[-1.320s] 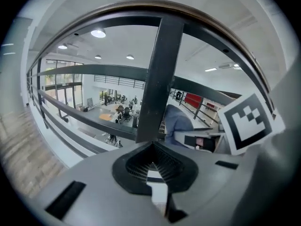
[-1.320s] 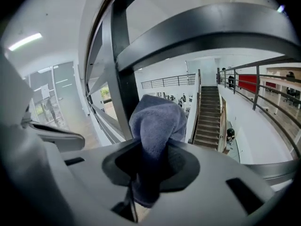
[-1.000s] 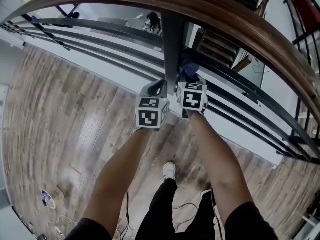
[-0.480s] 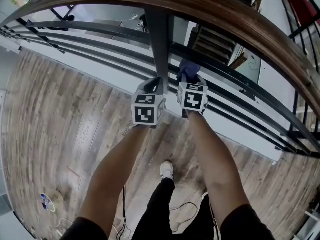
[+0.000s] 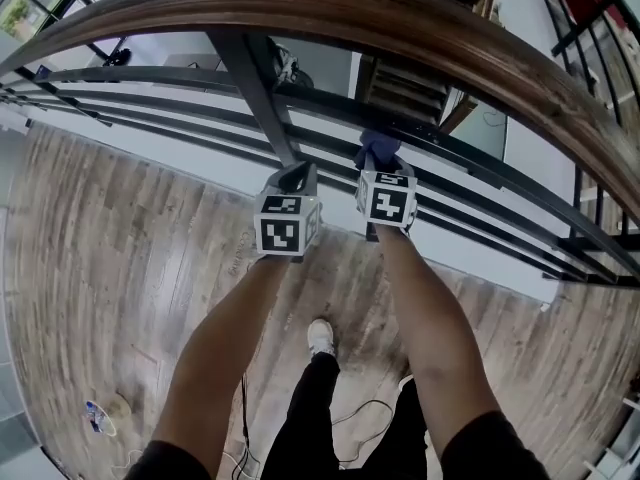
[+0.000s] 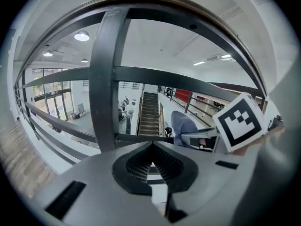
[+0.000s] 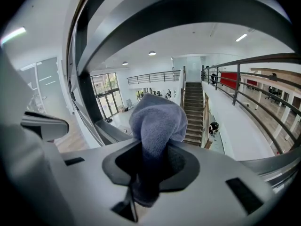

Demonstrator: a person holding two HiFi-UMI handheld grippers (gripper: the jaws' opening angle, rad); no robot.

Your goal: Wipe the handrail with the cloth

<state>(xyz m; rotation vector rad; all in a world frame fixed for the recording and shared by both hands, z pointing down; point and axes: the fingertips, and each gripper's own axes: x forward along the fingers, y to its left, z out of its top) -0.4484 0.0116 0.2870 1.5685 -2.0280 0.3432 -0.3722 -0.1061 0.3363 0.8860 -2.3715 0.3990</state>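
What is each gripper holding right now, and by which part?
The right gripper pinches the blue-grey cloth by its bunched lower end; the rest puffs out ahead. The left gripper is shut with nothing in it.

Multi-storey office atrium: wooden handrail [image 5: 400, 20], staircase [image 7: 194, 112], glass doors [image 7: 109, 102]

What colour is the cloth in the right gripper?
Blue-grey. The cloth shows best in the right gripper view.

A wood-plank floor [image 5: 120, 228] lies near. Far off are a staircase [image 7: 193, 112], tall windows [image 6: 54, 105] at left, and round ceiling lights [image 6: 81, 36].
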